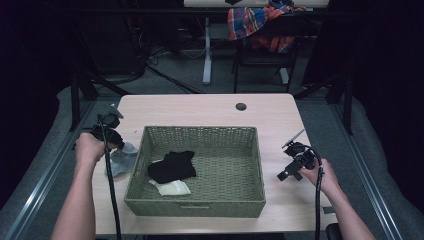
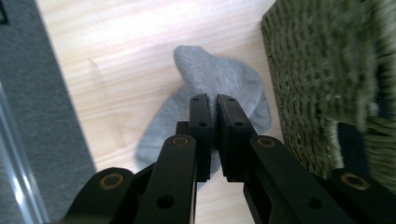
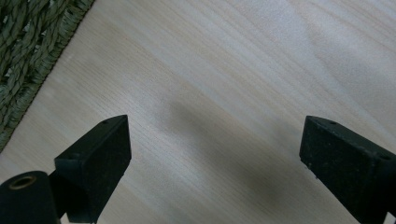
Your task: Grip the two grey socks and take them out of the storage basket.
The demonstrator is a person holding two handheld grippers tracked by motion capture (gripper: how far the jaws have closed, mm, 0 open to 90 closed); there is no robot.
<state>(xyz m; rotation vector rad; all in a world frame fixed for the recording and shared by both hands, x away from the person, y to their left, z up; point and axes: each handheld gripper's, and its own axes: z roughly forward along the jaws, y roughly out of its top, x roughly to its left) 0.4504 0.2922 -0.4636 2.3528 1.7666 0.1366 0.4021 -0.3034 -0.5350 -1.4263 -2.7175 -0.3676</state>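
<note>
A grey sock [image 2: 219, 79] lies on the table just left of the woven basket [image 1: 200, 134]. My left gripper [image 2: 215, 100] is shut, its jaws pressed together on the middle of the sock [image 1: 122, 159]. In the high view the left gripper [image 1: 116, 140] sits at the table's left edge. Inside the basket lie a black sock [image 1: 172, 166] and a white sock [image 1: 172, 188], the black one partly over the white. My right gripper [image 1: 287, 172] is to the right of the basket. It stands open [image 3: 215, 149] over bare wood with nothing between its jaws.
The basket's wall [image 2: 322, 84] rises close on the right of the left gripper. The light wooden table [image 1: 210, 107] has a cable hole [image 1: 241, 106] near its far edge. Behind the table stands a chair with a plaid cloth [image 1: 255, 22].
</note>
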